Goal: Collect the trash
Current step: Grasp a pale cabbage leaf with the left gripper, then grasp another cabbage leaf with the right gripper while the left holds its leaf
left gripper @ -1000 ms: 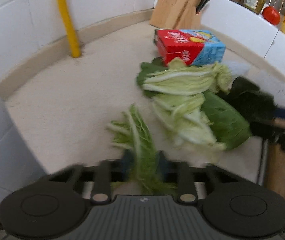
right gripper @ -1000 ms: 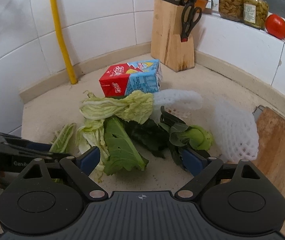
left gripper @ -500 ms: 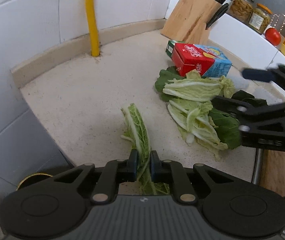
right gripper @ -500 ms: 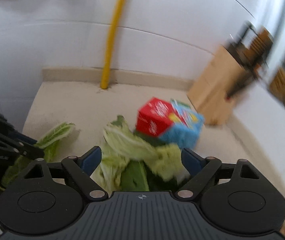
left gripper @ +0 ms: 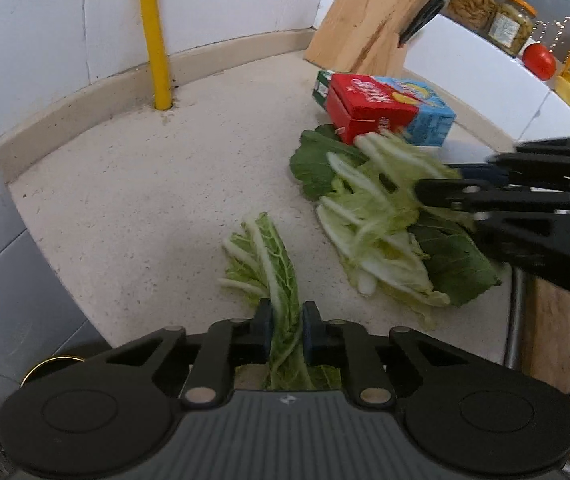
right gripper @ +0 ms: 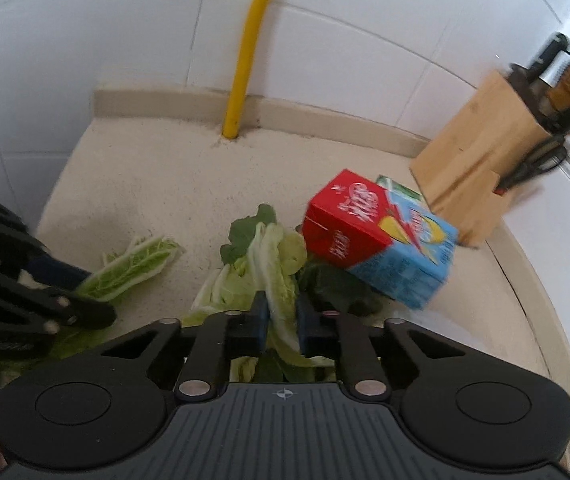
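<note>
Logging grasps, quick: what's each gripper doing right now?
Left gripper: closed on a lone cabbage leaf.
Right gripper: closed on a pale cabbage leaf from the pile.

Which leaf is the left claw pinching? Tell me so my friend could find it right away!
Start at the yellow pipe by the tiled wall and come forward across the counter toward the camera. There a cabbage leaf lies alone, its stem end between the left claw. It is long, narrow and crinkly green with a white rib, apart from the leaf pile beside the red and blue carton.
</note>
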Available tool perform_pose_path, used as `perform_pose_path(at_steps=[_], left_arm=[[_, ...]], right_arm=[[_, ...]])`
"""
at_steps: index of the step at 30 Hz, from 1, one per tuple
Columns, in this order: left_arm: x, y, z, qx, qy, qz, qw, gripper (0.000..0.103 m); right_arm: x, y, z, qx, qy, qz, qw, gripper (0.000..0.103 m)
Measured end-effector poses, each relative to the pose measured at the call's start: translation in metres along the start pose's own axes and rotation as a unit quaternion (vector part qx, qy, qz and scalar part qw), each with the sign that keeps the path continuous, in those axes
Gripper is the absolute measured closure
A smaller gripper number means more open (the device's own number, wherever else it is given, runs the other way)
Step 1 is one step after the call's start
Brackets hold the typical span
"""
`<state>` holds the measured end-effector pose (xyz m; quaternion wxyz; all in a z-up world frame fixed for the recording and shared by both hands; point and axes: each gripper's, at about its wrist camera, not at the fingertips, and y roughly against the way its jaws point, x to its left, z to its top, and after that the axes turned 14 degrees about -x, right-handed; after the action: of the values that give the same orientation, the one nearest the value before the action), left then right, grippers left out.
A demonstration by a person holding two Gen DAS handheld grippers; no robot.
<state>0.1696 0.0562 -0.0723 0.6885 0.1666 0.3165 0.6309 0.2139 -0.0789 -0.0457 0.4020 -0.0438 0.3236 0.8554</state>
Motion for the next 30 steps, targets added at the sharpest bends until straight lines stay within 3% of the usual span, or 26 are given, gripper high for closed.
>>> perform_pose_path(at_steps=[7, 11, 14, 15, 17, 18, 19, 22, 27, 29, 30], left_arm=[[-0.003, 0.024, 0.001, -0.012, -0.007, -0.045, 0.9989, 0.093], [-0.007, 0.017, -0.005, 0.005, -0.024, -0.046, 0.9986, 0.092], [-0.011, 0.016, -0.007, 0.007, -0.039, -0.046, 0.9981, 0.078], [-0.012, 0.017, -0.008, 0.006, -0.046, -0.041, 0.9981, 0.074], [-0.013, 0.021, -0.007, -0.002, -0.062, -0.031, 0.9976, 0.064], [-0.013, 0.022, -0.007, -0.006, -0.068, -0.028, 0.9973, 0.063], [-0.013, 0.023, -0.006, -0.008, -0.071, -0.027, 0.9971, 0.059], [-0.015, 0.018, -0.007, -0.005, -0.069, -0.029, 0.9972, 0.058], [-0.026, 0.008, -0.014, 0.008, -0.098, -0.011, 0.9951, 0.058], [-0.026, 0.005, -0.015, 0.007, -0.104, -0.004, 0.9946, 0.058], [-0.026, 0.005, -0.015, 0.007, -0.104, -0.002, 0.9946, 0.058]], right_arm=[[-0.016, 0.057, -0.004, -0.013, -0.104, 0.006, 0.994, 0.09], [-0.018, 0.082, -0.014, -0.001, -0.166, 0.031, 0.986, 0.09], [-0.01, 0.073, -0.032, 0.028, -0.171, 0.028, 0.984, 0.085], [-0.006, 0.069, -0.037, 0.039, -0.168, 0.026, 0.985, 0.08], [-0.002, 0.068, -0.044, 0.043, -0.164, 0.017, 0.985, 0.057], [0.001, 0.068, -0.046, 0.044, -0.15, 0.012, 0.988, 0.028], [0.003, 0.069, -0.047, 0.044, -0.137, 0.007, 0.99, 0.012], [0.011, 0.073, -0.05, 0.034, -0.102, 0.003, 0.994, 0.013], [0.019, 0.067, -0.056, 0.04, -0.097, 0.018, 0.994, 0.014], [0.022, 0.062, -0.059, 0.049, -0.097, 0.02, 0.994, 0.021], [0.023, 0.059, -0.061, 0.054, -0.101, 0.025, 0.993, 0.032]])
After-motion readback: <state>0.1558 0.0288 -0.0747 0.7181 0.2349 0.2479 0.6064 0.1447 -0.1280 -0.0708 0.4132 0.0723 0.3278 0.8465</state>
